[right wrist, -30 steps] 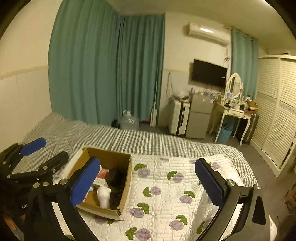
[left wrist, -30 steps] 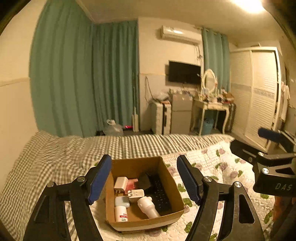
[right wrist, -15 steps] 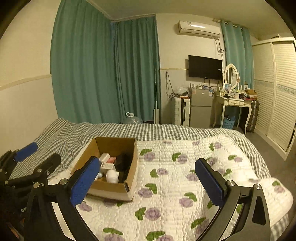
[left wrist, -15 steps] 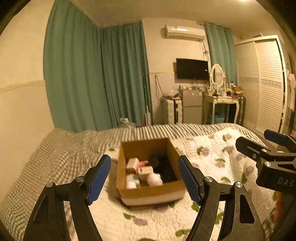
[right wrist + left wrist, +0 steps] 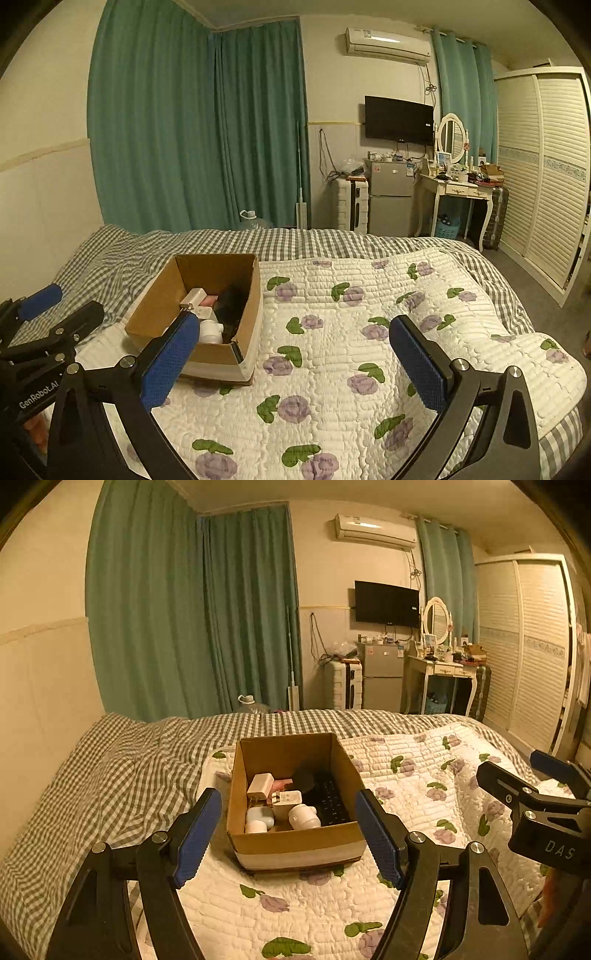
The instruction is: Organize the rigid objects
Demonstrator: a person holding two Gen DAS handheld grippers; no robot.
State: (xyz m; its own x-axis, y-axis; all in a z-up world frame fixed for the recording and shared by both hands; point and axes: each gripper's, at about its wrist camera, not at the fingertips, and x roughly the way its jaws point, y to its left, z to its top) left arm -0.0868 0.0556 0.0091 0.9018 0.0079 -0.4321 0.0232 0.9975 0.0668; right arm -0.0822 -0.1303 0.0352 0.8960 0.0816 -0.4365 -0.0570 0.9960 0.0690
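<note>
The open brown cardboard box [image 5: 295, 808] of small items lies dead ahead of the released left gripper [image 5: 288, 830], while the equally released right gripper [image 5: 291, 365] sits off to its right.

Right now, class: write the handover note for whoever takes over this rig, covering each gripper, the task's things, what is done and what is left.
Left gripper: open, empty, facing the cardboard box on the floral quilt.
Right gripper: open, empty, over the quilt to the box's right.
In the box: white chargers, a black remote, a white bottle, a light blue item.
Done: nothing is out of the box.
Left: probably take items out and arrange them; no target spot is visible.
</note>
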